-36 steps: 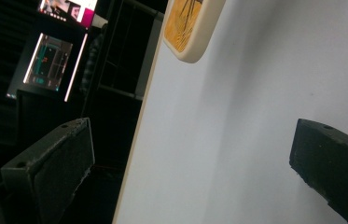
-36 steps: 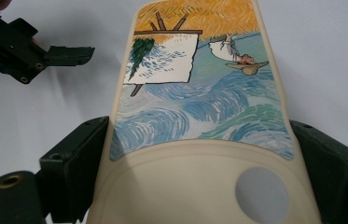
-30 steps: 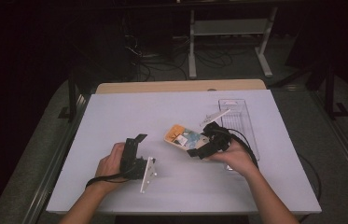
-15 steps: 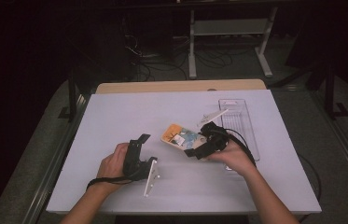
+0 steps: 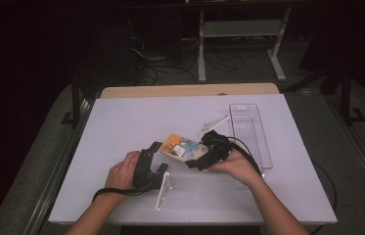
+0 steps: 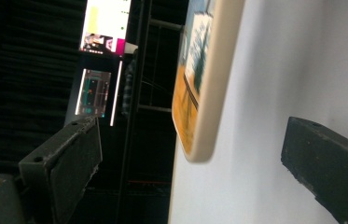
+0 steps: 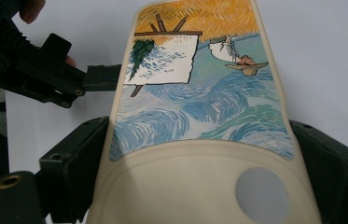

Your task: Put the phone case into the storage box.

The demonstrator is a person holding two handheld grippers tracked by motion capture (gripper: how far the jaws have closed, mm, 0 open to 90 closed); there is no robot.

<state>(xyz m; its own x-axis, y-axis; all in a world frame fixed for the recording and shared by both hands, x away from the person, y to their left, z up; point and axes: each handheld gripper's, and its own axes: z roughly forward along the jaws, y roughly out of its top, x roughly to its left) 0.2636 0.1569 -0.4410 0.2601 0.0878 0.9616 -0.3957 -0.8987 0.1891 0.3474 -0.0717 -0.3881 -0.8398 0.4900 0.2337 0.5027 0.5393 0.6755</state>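
A cream phone case [image 5: 177, 147] with a painted blue and orange scene lies low over the white table [image 5: 121, 122]. My right gripper [image 5: 197, 154] is shut on its near end, and in the right gripper view the jaws press both sides of the case [image 7: 199, 107]. My left gripper [image 5: 159, 157] stands open at the case's orange far end. In the left gripper view that corner of the case [image 6: 209, 70] sits between the jaws untouched, and the jaws have just been closing a little. The left gripper [image 7: 69, 79] also shows in the right gripper view.
A clear plastic tray [image 5: 251, 129] lies on the table at the right, just beyond my right hand. Past the table's far wooden edge [image 5: 185, 90] are cables and a metal stand on a dark floor. A lit screen [image 6: 104, 28] glows in the background.
My left gripper has edged toward the case's orange end, which now sits between its jaws. The right hand and the case have stayed nearly still.
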